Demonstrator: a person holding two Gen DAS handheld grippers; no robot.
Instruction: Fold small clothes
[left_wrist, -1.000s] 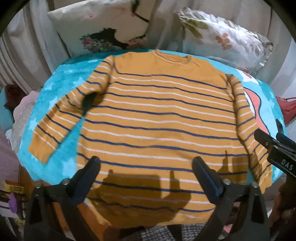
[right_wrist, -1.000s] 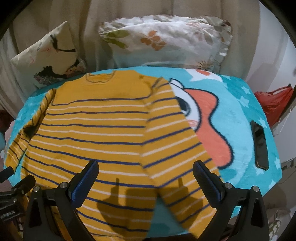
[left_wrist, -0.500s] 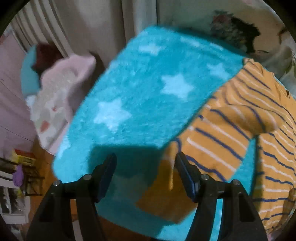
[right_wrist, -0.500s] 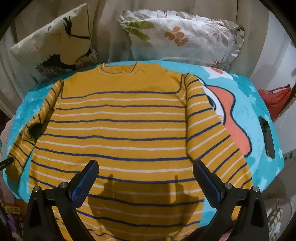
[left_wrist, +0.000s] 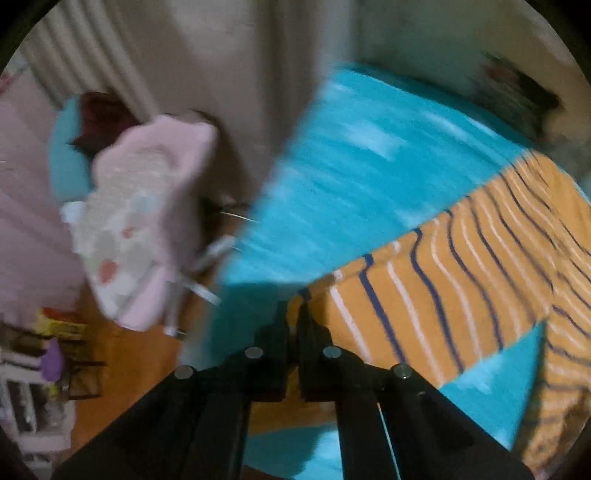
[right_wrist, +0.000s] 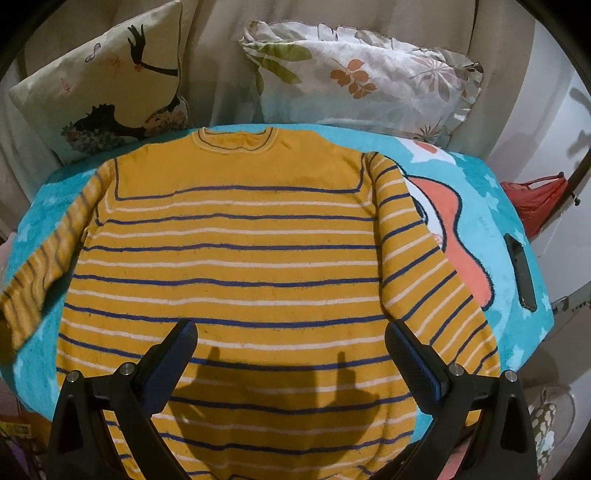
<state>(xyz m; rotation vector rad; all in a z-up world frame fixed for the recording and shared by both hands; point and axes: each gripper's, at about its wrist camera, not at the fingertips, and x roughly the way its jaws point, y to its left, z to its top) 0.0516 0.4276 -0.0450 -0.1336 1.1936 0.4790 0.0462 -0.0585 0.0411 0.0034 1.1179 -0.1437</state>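
An orange sweater (right_wrist: 236, 266) with blue and white stripes lies flat, neck away from me, on a turquoise blanket (right_wrist: 495, 206). In the left wrist view my left gripper (left_wrist: 295, 314) is shut on the cuff of the sweater's left sleeve (left_wrist: 436, 295), which stretches up to the right; that view is motion-blurred. The same sleeve (right_wrist: 40, 266) shows blurred at the left edge of the right wrist view. My right gripper (right_wrist: 291, 336) is open and empty, hovering over the sweater's lower hem.
Two patterned pillows (right_wrist: 107, 85) (right_wrist: 362, 74) lean at the back. A black phone (right_wrist: 521, 269) lies on the blanket's right side. A red bag (right_wrist: 539, 199) is beyond the right edge. A pink cushion (left_wrist: 140, 229) and floor clutter (left_wrist: 48, 354) lie left.
My left gripper has shut on the left sleeve's cuff, which it straddled open half a second ago. My right gripper has shifted slightly over the hem and stays open.
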